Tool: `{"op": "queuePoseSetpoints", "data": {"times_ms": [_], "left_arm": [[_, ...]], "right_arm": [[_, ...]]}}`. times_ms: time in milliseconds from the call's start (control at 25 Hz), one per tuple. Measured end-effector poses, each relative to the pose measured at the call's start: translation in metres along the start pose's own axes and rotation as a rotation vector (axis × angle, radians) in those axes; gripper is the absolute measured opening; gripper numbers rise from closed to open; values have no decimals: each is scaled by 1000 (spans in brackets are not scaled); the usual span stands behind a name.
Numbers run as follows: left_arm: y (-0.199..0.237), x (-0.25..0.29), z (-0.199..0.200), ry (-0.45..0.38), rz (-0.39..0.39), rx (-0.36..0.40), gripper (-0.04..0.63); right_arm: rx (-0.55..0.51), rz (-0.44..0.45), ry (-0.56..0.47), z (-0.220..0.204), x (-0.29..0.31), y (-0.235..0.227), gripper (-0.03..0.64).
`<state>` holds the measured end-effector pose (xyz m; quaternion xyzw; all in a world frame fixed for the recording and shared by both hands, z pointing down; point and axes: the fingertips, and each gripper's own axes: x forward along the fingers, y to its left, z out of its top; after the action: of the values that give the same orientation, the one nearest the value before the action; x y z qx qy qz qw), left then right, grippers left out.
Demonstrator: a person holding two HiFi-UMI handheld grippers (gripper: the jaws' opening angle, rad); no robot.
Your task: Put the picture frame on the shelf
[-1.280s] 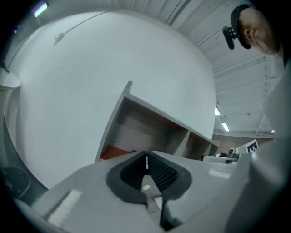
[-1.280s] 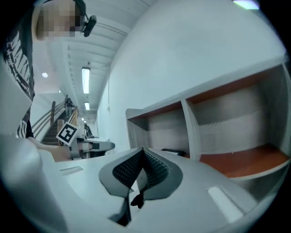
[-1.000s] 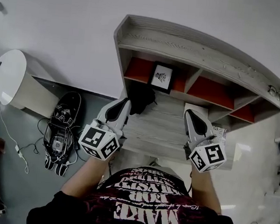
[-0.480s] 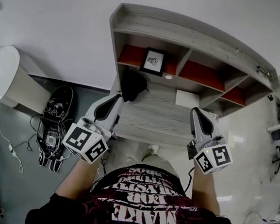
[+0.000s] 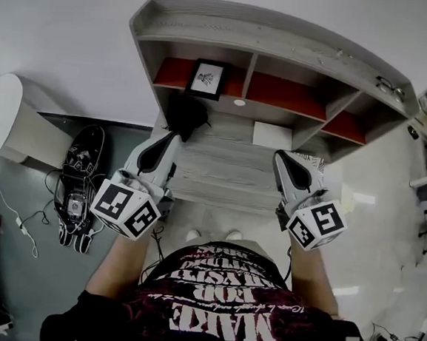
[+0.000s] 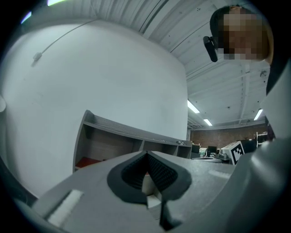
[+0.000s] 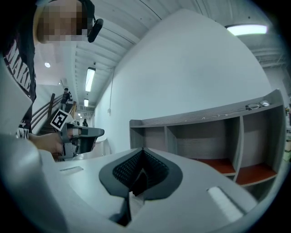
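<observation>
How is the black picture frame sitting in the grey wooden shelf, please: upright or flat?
Upright: the black picture frame stands on edge, facing outward, in the grey wooden shelf, leftmost compartment.

The black-framed picture frame point(image 5: 207, 79) is standing in the left compartment of the grey wooden shelf point(image 5: 284, 42), straight ahead of the left gripper point(image 5: 170, 138).

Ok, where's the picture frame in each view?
Head view: picture frame upper centre, standing in the left red-floored compartment.
Left gripper view: not in sight.
Right gripper view: not in sight.
Shared landmark: the grey shelf, at lower left in the left gripper view and right of centre in the right gripper view.
</observation>
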<state>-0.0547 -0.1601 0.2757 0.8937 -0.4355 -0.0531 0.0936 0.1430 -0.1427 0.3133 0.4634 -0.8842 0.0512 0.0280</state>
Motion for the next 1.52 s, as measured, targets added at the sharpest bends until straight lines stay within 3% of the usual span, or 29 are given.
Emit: {"op": "queuePoseSetpoints", "data": {"times_ms": [320,680,1000,1280,1520], "left_arm": [[-41,40,-32,55,62,43,0],[-49,39,-48,108,124,58,0],[-6,22,-47,114,139,35,0],[57,21,-33,117,92,25,0],[91,36,-20,118,7,49,0]], "right_arm": [[25,82,37,-27,-20,-34,25],[45,170,29,-38,-11,-35,25],[61,178,39,-38,27,-15,25],[61,131,52,-33,79,9,25],[71,63,45,-29,113,17,26]]}}
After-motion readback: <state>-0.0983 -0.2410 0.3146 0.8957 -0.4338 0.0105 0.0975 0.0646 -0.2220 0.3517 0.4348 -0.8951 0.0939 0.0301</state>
